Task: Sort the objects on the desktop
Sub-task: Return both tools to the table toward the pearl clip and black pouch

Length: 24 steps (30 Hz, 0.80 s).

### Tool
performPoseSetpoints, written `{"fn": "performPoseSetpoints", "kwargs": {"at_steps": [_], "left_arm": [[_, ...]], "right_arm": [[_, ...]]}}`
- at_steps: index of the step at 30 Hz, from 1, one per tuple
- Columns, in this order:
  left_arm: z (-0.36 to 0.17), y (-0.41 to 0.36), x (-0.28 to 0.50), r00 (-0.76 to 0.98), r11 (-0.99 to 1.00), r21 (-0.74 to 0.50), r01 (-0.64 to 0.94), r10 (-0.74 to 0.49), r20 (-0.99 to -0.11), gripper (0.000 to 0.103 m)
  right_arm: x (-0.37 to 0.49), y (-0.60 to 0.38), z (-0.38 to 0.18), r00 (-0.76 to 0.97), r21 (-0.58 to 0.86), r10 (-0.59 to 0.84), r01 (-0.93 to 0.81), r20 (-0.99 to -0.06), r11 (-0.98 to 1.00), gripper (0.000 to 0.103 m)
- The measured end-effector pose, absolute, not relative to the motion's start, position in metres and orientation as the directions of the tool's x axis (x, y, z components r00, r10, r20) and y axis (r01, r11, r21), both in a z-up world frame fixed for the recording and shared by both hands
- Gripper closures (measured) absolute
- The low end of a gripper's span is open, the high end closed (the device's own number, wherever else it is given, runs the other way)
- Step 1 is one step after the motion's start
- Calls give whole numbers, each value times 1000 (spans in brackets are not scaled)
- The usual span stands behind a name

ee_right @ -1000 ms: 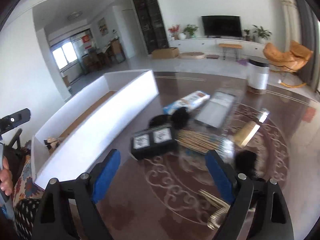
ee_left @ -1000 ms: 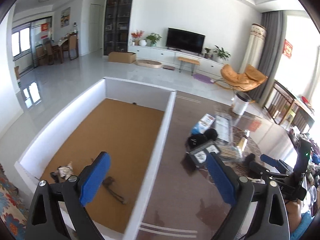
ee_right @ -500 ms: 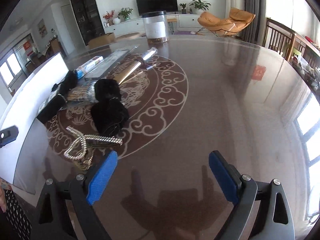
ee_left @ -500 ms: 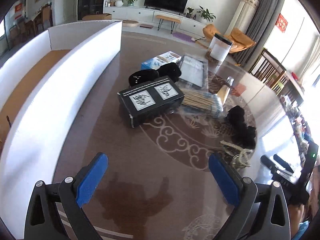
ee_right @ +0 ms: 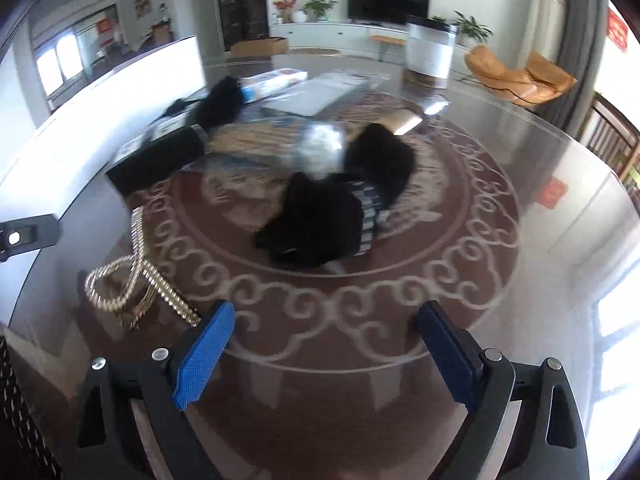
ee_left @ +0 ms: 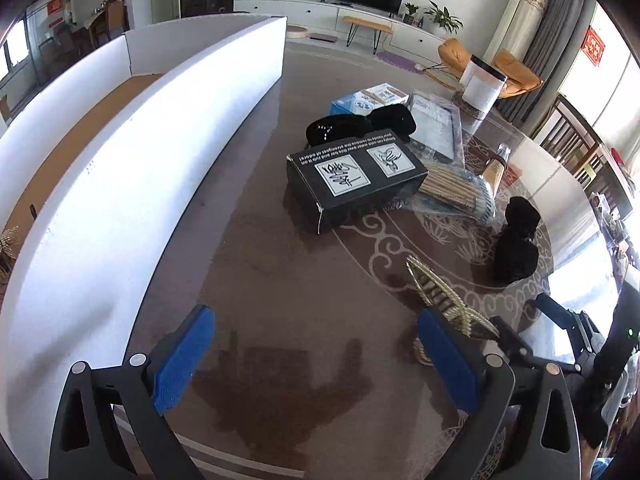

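Both grippers hang open and empty over the glossy brown table (ee_left: 280,280). My left gripper (ee_left: 316,354) sits near the front edge, just right of the white box's wall (ee_left: 132,184). A gold beaded ornament (ee_left: 444,300) lies by its right finger and shows near my right gripper's left finger (ee_right: 132,280). Ahead of my right gripper (ee_right: 326,354) lies a black furry bundle (ee_right: 332,212). Farther back are a black printed carton (ee_left: 352,176), a bag of wooden sticks (ee_left: 456,192), a blue-white packet (ee_left: 368,100) and a framed sheet in plastic (ee_left: 436,128).
The big white box with a cork floor (ee_left: 68,148) fills the left side. A white bin (ee_left: 480,84) stands at the table's far side. The right gripper (ee_left: 568,320) shows at the left wrist view's right edge. The table's rounded edge (ee_right: 600,320) curves on the right.
The left gripper swung from over the box's cork floor out over the table and came lower. The right gripper turned right, then back toward the black bundle and gold ornament. Both stayed open.
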<state>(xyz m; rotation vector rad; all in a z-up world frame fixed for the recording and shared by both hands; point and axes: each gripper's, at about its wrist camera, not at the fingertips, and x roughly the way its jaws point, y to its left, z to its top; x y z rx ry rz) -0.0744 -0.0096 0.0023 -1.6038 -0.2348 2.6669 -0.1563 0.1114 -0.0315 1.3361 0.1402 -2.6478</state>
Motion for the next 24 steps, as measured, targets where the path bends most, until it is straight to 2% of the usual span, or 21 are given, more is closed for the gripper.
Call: {"fn": "performPoseSetpoints", "kwargs": {"at_steps": [5,7,13,18,24], "left_arm": [[-8,-5,-80,-444,-963,-255,89,190,-875,0],[-5,6,-86,-463,-963,-255,91,186,-867,0],[-12,51,-101,-473,-994,-113,16,92,-876,0],[-27,59,-105,-450,-1000,-19,0,17,-893,0],[-29,57,-106,-449,-1000,9,-11,-3,-894,0]], "right_arm": [[-139,92,-36,-570,-11,-128,234,-811,-972,3],[-134,99,-37,-570,-9,-113,206,-814,-979,0],[-115,113,-34,-578,-8,-76,142,-812,-990,0],[-109,111,-33,-592,-14,-65,128,-803,-992,0],[-111,109,-32,-592,-14,-65,128,-803,-992,0]]}}
